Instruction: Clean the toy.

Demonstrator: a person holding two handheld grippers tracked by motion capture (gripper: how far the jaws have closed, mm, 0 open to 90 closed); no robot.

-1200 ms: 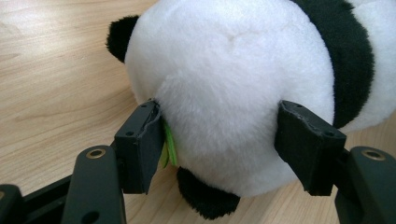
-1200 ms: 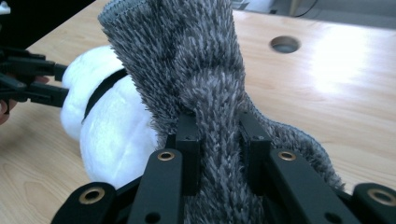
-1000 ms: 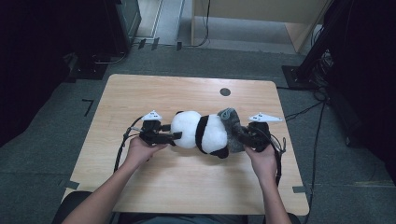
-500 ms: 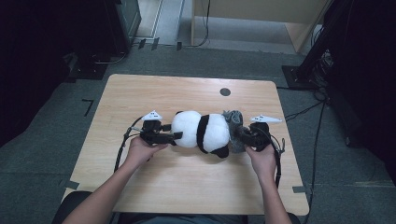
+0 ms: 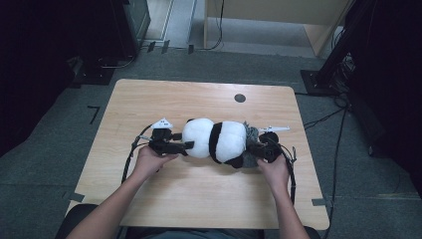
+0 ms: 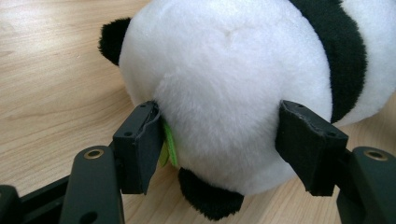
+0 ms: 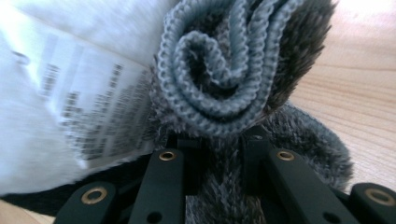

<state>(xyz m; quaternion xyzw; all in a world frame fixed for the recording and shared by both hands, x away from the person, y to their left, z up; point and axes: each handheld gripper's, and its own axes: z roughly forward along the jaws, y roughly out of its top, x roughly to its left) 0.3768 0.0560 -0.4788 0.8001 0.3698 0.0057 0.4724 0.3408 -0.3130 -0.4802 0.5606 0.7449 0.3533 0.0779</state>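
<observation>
Fur hides your left gripper's [image 6: 229,140] fingers [image 6: 140,147], clamped on the panda's [image 5: 215,140] head at the worktop's [image 5: 149,99] centre. At the panda's 3 o'clock end, your right gripper [image 7: 219,158] pinches a grey sock [image 7: 224,70]; its view alone shows the blurred label [image 7: 93,107].

The white care label [image 7: 88,107] sewn to the plush panda [image 7: 51,28] carries several lines of small dark print, too blurred to read. No other text, brand, number or sign is legible anywhere.
</observation>
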